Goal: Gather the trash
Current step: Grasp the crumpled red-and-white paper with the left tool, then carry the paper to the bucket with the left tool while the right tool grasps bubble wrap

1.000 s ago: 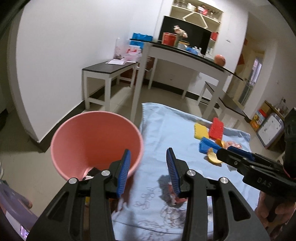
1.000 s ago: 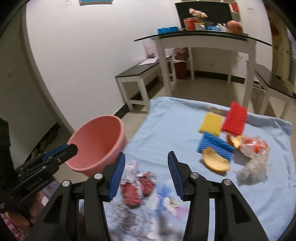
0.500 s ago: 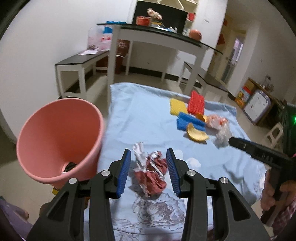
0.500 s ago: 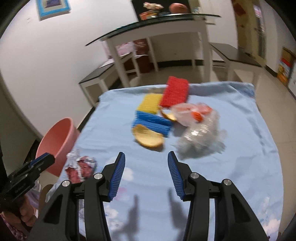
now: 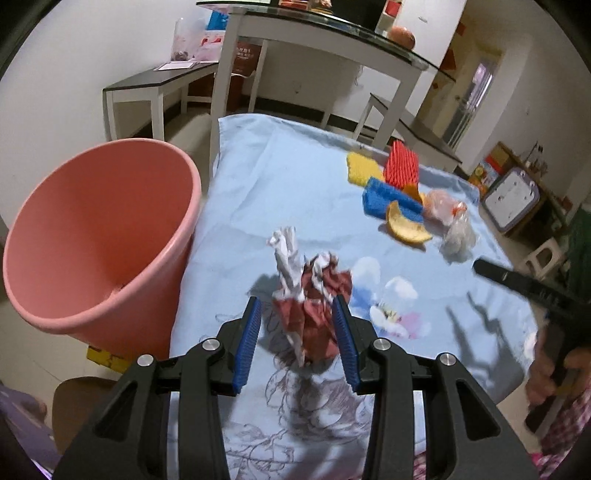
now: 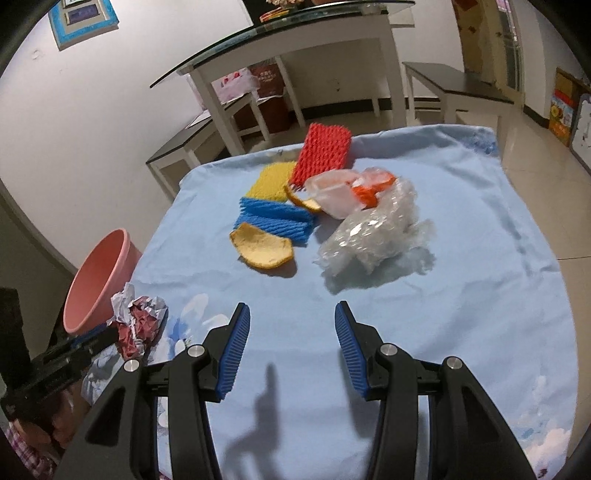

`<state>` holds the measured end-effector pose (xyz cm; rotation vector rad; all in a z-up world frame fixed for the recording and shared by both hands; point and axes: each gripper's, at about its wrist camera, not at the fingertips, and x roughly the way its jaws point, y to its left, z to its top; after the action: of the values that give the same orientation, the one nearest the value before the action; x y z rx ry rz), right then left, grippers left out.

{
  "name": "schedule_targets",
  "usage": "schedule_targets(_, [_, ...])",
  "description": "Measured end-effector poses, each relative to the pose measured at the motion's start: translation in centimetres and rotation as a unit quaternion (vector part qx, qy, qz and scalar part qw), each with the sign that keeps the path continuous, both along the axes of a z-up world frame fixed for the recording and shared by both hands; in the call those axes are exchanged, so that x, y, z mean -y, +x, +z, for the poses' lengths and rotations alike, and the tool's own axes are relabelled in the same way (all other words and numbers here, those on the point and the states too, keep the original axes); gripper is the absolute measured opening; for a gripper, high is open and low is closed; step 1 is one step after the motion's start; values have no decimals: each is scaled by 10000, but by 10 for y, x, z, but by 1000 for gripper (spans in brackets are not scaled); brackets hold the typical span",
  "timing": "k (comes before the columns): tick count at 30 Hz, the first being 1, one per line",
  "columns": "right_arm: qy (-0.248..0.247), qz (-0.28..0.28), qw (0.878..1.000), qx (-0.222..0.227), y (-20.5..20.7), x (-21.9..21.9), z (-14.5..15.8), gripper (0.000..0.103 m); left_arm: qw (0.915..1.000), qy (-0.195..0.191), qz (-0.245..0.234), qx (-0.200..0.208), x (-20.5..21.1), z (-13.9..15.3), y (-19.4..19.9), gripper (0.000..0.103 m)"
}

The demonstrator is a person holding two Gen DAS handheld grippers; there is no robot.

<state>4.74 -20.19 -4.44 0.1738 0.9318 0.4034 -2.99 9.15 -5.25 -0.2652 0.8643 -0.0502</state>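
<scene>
Left gripper [image 5: 297, 338] jaws apart around crumpled red-white wrapper [image 5: 310, 295] on the blue cloth [image 5: 295, 177] of the bench, beside pink bucket [image 5: 99, 236], pad contact unclear; right gripper [image 6: 291, 349] jaws apart, empty above cloth, short of the peel [image 6: 264, 245], foam nets [image 6: 275, 218] and plastic wrap [image 6: 373, 232].

We see white walls [image 6: 110, 122], a pale tiled floor [image 6: 535, 125], a glass-topped white table [image 5: 332, 44] flanked by dark-topped benches [image 5: 159, 79], and a blue-framed picture [image 6: 86, 20] hanging high on the wall.
</scene>
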Motion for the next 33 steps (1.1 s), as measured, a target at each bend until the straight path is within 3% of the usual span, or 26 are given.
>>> schedule_targets(8, [-34, 387, 9992, 15, -2, -21, -3, 47, 9998, 2, 119, -142, -4, -12, 7, 40])
schedule_targets(10, [-94, 386, 9992, 33, 1, -24, -4, 47, 10000, 14, 20, -76, -1, -10, 6, 24])
schedule_targets(13, [-67, 326, 9994, 29, 9, -21, -5, 47, 9999, 133, -63, 30, 3, -6, 4, 12])
schedule_targets(20, [108, -320, 9994, 67, 26, 17, 1, 47, 9996, 132, -72, 252, 3, 3, 2, 9])
schedule_targets(26, [555, -958, 9934, -293, 47, 42, -6, 47, 9993, 14, -176, 344, 7, 7, 6, 9])
schedule_targets(30, [684, -1218, 9899, -263, 63, 45, -4, 58, 9992, 10, -229, 320, 9, 6, 7, 9])
schedule_targets(33, [530, -1329, 9892, -326, 77, 41, -9, 58, 9994, 18, -218, 276, 9, 5, 7, 9])
